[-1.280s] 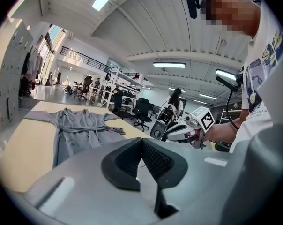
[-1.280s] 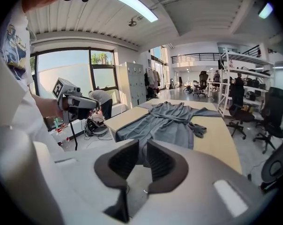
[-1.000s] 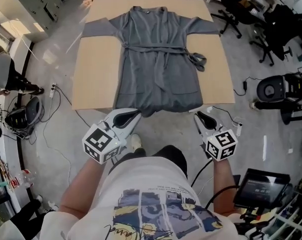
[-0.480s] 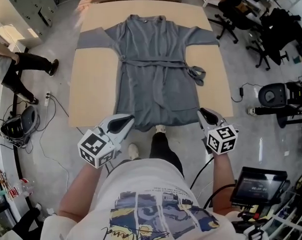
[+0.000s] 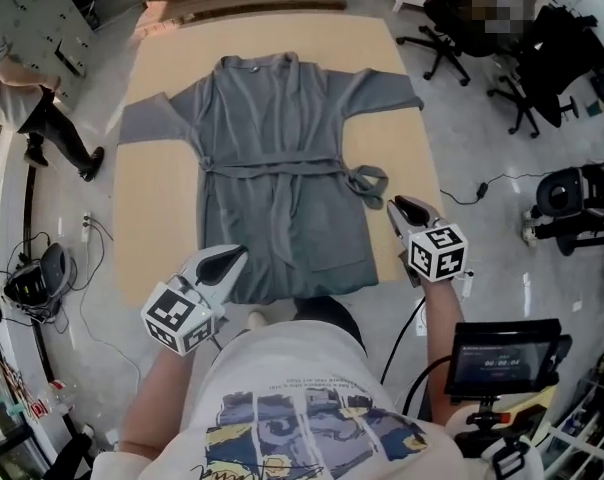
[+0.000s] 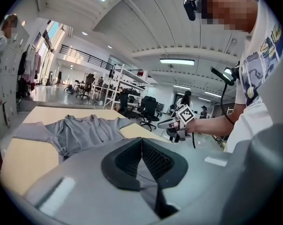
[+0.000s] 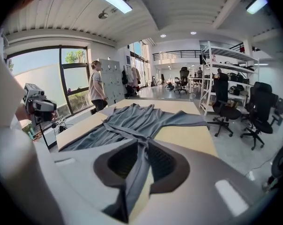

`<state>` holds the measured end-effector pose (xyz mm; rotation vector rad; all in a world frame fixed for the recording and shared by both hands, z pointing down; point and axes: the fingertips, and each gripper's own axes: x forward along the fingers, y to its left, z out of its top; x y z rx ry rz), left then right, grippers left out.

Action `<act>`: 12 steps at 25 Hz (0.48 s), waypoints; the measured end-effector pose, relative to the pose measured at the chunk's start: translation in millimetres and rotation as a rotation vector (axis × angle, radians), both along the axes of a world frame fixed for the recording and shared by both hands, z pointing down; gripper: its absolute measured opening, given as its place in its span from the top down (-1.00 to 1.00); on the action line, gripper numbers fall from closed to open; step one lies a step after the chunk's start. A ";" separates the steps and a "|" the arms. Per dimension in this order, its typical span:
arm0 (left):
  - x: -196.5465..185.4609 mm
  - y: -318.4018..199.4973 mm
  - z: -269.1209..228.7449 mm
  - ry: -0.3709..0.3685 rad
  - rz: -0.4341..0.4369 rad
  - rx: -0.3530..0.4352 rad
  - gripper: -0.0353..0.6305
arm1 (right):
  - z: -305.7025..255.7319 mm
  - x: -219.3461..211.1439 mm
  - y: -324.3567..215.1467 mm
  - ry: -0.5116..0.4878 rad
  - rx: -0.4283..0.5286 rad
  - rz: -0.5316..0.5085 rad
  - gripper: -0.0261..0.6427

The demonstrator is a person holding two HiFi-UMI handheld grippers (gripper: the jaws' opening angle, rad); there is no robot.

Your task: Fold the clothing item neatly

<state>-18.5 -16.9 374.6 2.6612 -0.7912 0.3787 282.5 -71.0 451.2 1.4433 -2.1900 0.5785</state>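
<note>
While the grey robe (image 5: pixel 282 108) lies spread flat on the table (image 5: pixel 147 208), a claw hovers at each side of its lower half.
The left claw (image 5: pixel 240 252) is pressed together; the right claw (image 5: pixel 394 204) has just been parting slightly, with nothing between. I reckon it's best to pinch a sleeve (image 5: pixel 147 123) at the cuff and lay it square across the chest, clear of the belt end (image 5: pixel 367 180).

Grey floor (image 5: pixel 502 243), black office chairs (image 5: pixel 530 73).

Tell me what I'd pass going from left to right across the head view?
Standing person → left gripper → right gripper, its jaws have just been opening with nothing gripped → black office chair. The grey robe spans the middle, so it's left out.
</note>
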 end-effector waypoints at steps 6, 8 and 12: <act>30.6 -34.1 0.3 -0.025 -0.013 -0.027 0.83 | 16.2 50.6 -58.2 -0.008 -0.030 0.041 0.72; 38.4 -40.9 3.5 -0.034 -0.016 -0.043 0.81 | 24.6 68.4 -75.0 -0.013 -0.043 0.073 0.68; 53.2 -57.0 8.3 -0.051 -0.031 -0.067 0.81 | 47.1 104.4 -110.0 -0.010 -0.078 0.140 0.65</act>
